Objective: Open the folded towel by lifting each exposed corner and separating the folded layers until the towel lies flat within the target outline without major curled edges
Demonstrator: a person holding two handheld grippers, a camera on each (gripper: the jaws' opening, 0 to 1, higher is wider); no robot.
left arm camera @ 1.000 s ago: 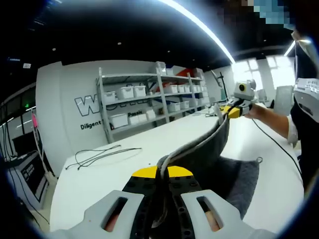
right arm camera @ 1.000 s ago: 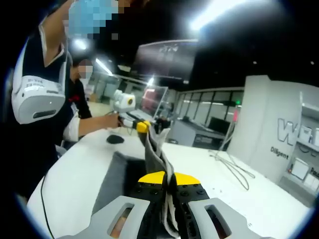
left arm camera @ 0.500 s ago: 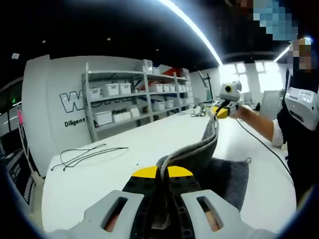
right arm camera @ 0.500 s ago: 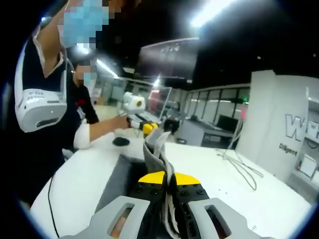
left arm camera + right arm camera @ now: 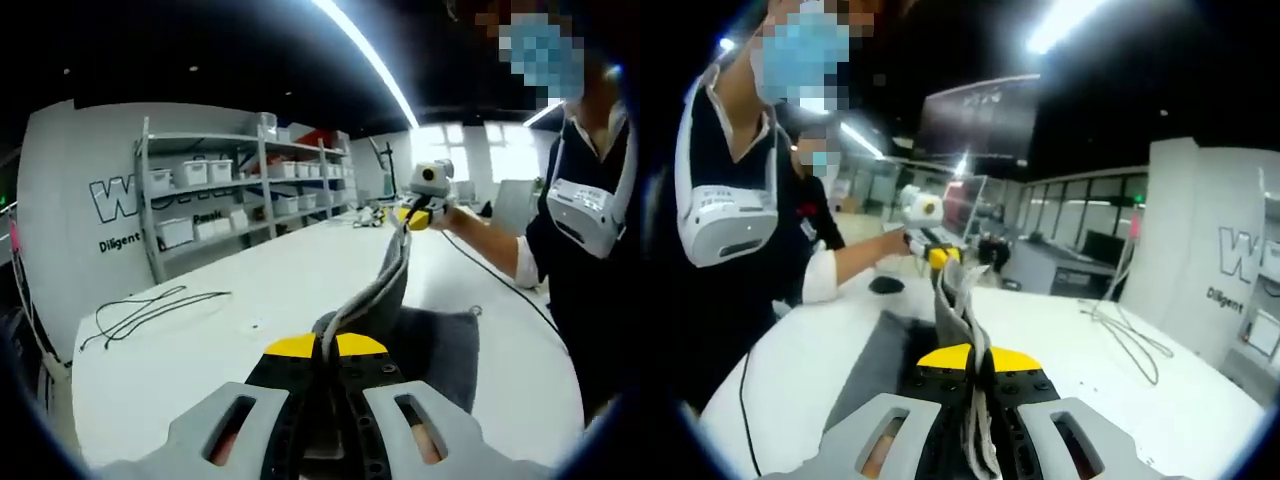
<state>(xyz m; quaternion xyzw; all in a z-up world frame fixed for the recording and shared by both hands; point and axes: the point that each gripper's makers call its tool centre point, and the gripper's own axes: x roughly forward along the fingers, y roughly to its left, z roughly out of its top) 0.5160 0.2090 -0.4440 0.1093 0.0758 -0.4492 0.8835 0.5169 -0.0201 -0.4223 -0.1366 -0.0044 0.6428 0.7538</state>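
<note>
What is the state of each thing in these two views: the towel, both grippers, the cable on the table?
Towel: grey, held up by one edge stretched between the two grippers, the rest lying on the white table.
Left gripper: shut on towel edge.
Right gripper: shut on towel edge.
Black cable: lying loose on the table, apart from the towel.

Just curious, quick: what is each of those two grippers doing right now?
Left gripper: shut on the grey towel.
Right gripper: shut on the same towel.
</note>
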